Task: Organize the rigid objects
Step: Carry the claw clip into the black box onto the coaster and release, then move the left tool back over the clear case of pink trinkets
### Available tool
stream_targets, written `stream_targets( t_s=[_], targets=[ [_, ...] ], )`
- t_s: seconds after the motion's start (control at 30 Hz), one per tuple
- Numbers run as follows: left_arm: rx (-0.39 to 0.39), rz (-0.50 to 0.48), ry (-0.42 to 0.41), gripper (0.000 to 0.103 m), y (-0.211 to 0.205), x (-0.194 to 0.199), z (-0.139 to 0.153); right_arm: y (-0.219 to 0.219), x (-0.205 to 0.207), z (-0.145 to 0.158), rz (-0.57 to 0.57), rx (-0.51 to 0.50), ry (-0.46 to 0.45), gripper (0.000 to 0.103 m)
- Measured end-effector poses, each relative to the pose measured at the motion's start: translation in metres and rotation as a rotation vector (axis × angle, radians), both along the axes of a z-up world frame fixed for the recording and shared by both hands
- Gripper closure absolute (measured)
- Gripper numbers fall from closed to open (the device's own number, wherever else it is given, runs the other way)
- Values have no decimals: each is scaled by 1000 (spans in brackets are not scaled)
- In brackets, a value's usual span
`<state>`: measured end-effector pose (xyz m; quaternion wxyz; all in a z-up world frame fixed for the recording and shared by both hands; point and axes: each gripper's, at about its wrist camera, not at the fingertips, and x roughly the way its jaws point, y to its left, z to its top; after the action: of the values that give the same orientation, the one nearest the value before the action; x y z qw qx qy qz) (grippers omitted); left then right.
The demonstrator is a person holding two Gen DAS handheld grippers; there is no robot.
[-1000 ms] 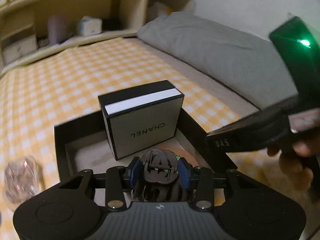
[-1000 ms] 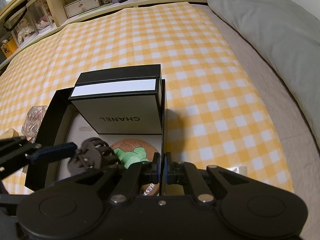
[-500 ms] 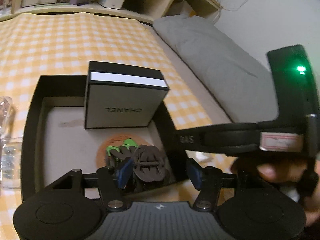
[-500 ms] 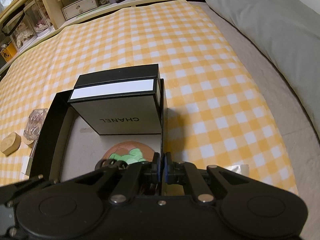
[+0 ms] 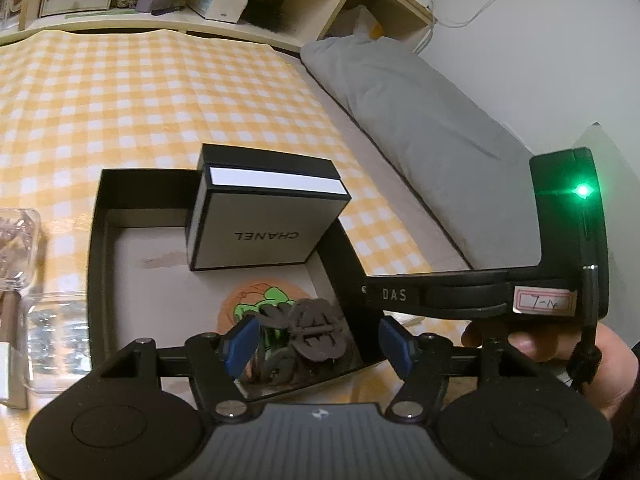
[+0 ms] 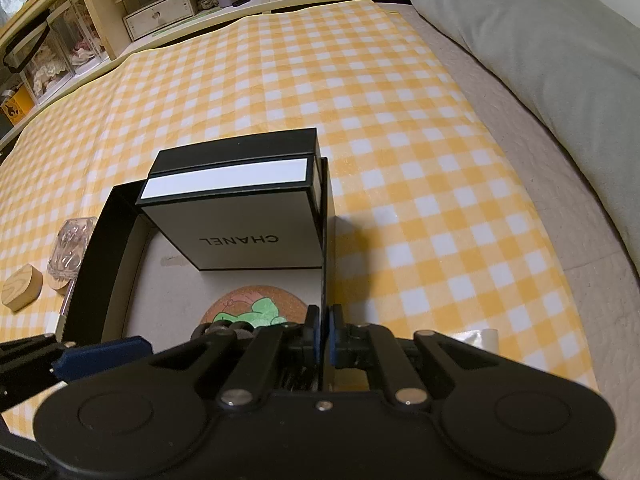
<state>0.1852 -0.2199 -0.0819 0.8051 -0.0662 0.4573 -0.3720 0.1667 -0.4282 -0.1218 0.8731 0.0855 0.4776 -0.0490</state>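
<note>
A black open box (image 5: 94,240) lies on the checked cloth and holds a white CHANEL box (image 5: 256,228), a round cork coaster with a green figure (image 5: 256,300) and a dark brown hair claw clip (image 5: 316,330). My left gripper (image 5: 318,342) is open, its blue pads either side of the clip, which lies on the coaster in the box's near right corner. My right gripper (image 6: 325,334) is shut on the box's right wall (image 6: 325,240). The box (image 6: 96,248), CHANEL box (image 6: 240,236) and coaster (image 6: 244,308) also show in the right wrist view.
A clear faceted bottle (image 6: 70,248) and a wooden round piece (image 6: 22,286) lie left of the box. A clear plastic case (image 5: 56,332) sits at the left. A grey pillow (image 6: 540,40) lies right. Shelves (image 6: 160,0) line the back.
My left gripper opened wider and let go of the hair clip, which now rests on the coaster in the box. The right gripper stayed clamped on the box wall.
</note>
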Motion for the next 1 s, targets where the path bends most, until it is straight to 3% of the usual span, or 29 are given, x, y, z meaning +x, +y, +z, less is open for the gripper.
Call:
stream_targets(
  t_s=[0.2, 0.37, 0.67, 1.0],
  targets=[
    [23, -10, -60, 11, 8, -12, 19, 0, -1, 0, 1, 0, -1, 98],
    [36, -10, -112, 1, 19, -27, 41, 1, 0, 0, 1, -3, -2, 98],
    [97, 3, -273, 0, 56, -53, 82, 2, -1, 0, 2, -6, -5, 98],
    [124, 202, -365, 0, 128, -41, 105, 3, -1, 1, 3, -10, -4, 98]
  ],
)
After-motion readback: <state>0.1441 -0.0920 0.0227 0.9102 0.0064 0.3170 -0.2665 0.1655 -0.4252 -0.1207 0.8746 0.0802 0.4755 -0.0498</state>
